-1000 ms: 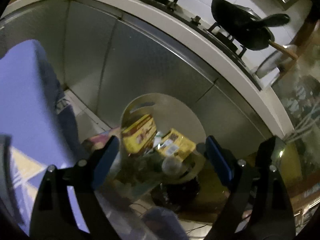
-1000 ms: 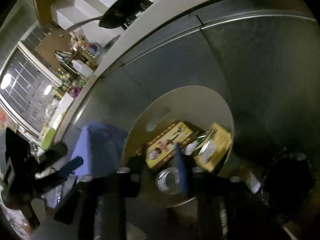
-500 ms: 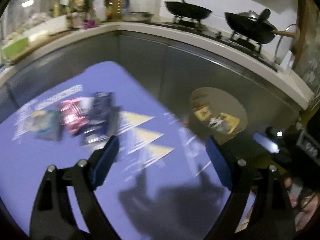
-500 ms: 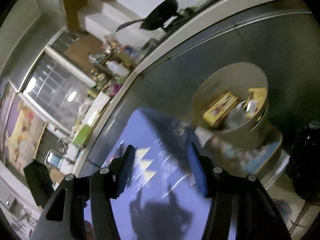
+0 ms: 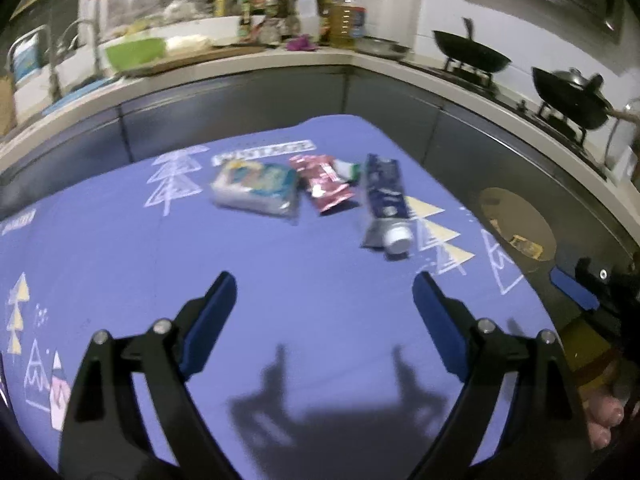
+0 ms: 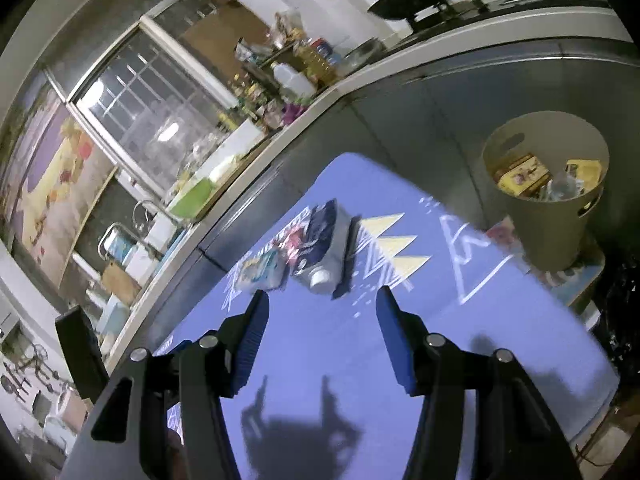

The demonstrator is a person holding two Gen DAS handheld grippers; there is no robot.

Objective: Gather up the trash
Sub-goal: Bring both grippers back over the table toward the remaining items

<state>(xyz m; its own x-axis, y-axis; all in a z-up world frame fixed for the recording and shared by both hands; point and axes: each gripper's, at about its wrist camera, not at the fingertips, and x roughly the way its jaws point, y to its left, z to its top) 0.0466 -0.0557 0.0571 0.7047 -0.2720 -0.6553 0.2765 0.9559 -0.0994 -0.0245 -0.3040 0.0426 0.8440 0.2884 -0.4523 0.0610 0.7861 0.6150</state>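
On the purple tablecloth [image 5: 280,320] lie a dark blue carton with a white cap [image 5: 385,204], a red wrapper [image 5: 325,182] and a white-blue tissue pack [image 5: 256,190]. My left gripper [image 5: 324,292] is open and empty, above the cloth in front of them. My right gripper [image 6: 322,306] is open and empty, just short of the carton [image 6: 324,246]. The beige trash bin [image 6: 560,232] stands off the table's right side, holding yellow boxes and a clear bottle. The bin also shows in the left wrist view [image 5: 516,228].
A steel-fronted kitchen counter [image 5: 240,92] wraps behind the table, with woks on a stove [image 5: 472,56] and bottles. A black bag [image 6: 624,292] sits on the floor right of the bin. My right gripper shows at the left view's right edge [image 5: 592,292].
Both grippers swung away from above the bin and now face the table with the trash items. Both stayed open and empty.
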